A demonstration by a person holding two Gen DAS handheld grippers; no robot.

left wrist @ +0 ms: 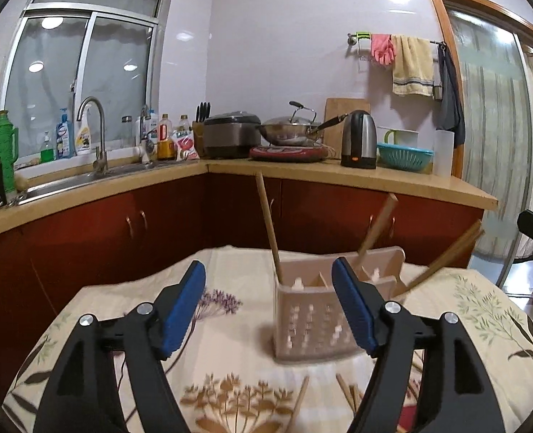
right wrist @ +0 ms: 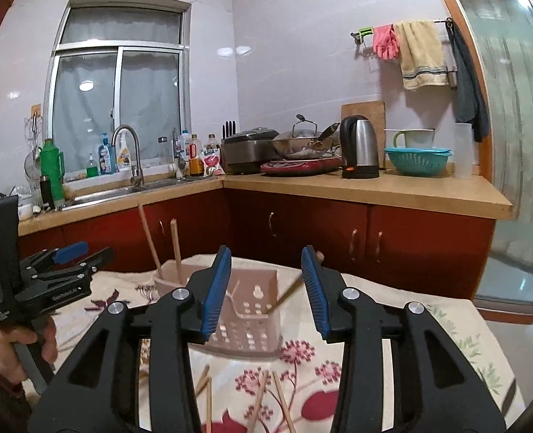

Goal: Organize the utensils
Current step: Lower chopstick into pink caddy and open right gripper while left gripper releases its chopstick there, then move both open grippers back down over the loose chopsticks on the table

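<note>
Both grippers—left, right—stood with jaws apart and empty. Beyond them, mid-tabletop, a perforated utensil holder already held several chopsticks; more loose chopsticks near the front edge remained unsorted—roughly half done.

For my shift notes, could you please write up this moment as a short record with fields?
setting: kitchen, table under a floral tablecloth
holder: perforated beige utensil holder standing on the cloth
in holder: several wooden chopsticks, leaning
loose: more chopsticks lying on the cloth nearer the cameras
left gripper: open, holding nothing
right gripper: open, holding nothing
</note>
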